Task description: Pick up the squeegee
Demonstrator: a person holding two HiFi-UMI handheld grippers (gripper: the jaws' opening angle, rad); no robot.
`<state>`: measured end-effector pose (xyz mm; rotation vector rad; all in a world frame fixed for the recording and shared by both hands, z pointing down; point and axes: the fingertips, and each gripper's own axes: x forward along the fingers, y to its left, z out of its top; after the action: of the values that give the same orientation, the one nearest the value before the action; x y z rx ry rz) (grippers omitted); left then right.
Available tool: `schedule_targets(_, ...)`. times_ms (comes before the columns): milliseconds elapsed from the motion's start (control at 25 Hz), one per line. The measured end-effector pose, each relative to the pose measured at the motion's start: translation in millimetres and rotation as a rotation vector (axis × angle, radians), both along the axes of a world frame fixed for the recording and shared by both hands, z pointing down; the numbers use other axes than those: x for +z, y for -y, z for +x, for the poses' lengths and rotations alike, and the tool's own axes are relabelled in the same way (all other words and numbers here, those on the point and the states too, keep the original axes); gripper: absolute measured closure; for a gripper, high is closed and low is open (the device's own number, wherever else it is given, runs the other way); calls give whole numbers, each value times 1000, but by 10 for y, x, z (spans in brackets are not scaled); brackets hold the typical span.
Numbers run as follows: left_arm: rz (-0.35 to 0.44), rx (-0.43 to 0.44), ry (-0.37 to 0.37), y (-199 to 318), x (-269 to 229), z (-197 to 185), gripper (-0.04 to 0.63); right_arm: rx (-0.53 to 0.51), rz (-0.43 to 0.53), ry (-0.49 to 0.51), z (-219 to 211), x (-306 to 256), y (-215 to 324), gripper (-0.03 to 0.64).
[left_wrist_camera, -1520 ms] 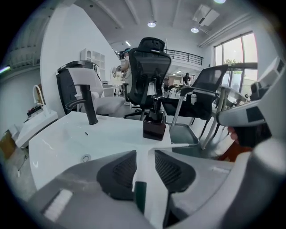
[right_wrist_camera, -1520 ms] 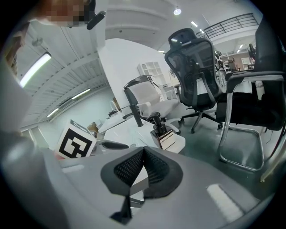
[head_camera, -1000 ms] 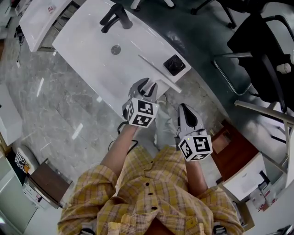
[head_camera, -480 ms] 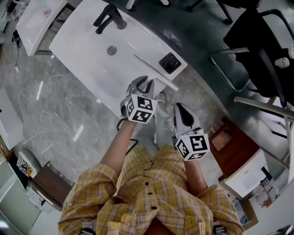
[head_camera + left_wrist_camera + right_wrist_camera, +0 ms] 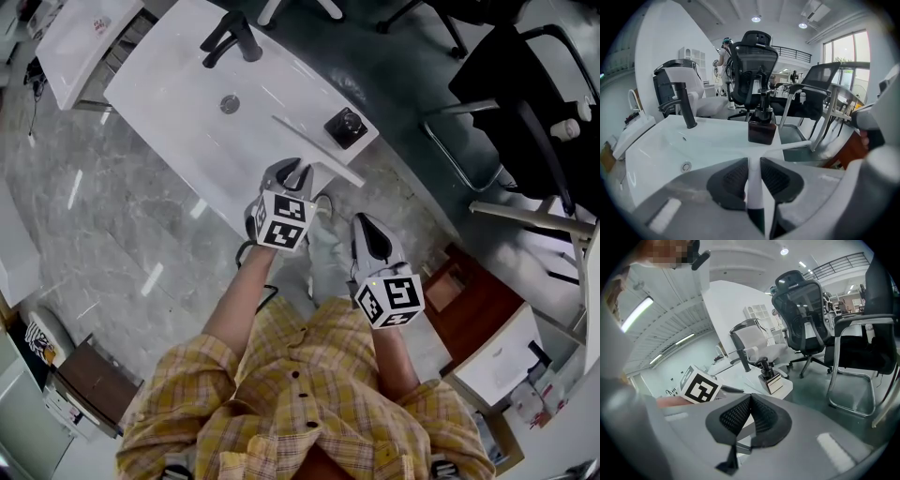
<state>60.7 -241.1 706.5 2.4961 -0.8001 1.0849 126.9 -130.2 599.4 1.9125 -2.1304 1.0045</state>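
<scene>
Head view: a person in a yellow plaid shirt [image 5: 300, 394] is seen from above, with a hand-held gripper in each hand. The left hand-held gripper [image 5: 294, 174] is pointed at the near edge of a white washbasin [image 5: 178, 94]. The squeegee [image 5: 319, 150] lies on that edge, its long white blade just ahead of the left hand-held gripper and its handle reaching back between the jaws. A dark soap dispenser [image 5: 345, 126] stands just beyond the blade, and a black faucet [image 5: 234, 36] is set well ahead. The right hand-held gripper [image 5: 364, 222] is held to the right of the left one, off the basin and above the floor.

Left gripper view: the jaws are closing on the squeegee's white handle. The dark pads [image 5: 733, 180] are seen just beside it on either side, and no firm clamp is shown. The blade runs crosswise right in front of the jaw tips.

Right gripper view: the jaws are closed together, with nothing between them. The left hand-held gripper's marker cube [image 5: 700, 389] is seen ahead to the left.
</scene>
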Motion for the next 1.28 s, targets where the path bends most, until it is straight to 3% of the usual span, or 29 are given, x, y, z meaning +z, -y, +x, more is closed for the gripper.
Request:
schedule_targets(600, 95, -111, -81, -299, -563, -387, 506, 14, 63, -4, -262, -242, -332, 620)
schedule_targets(1280, 236, -123, -192, -730, -1483, -771, 506, -28, 203, -80, -615, -981, -515, 621)
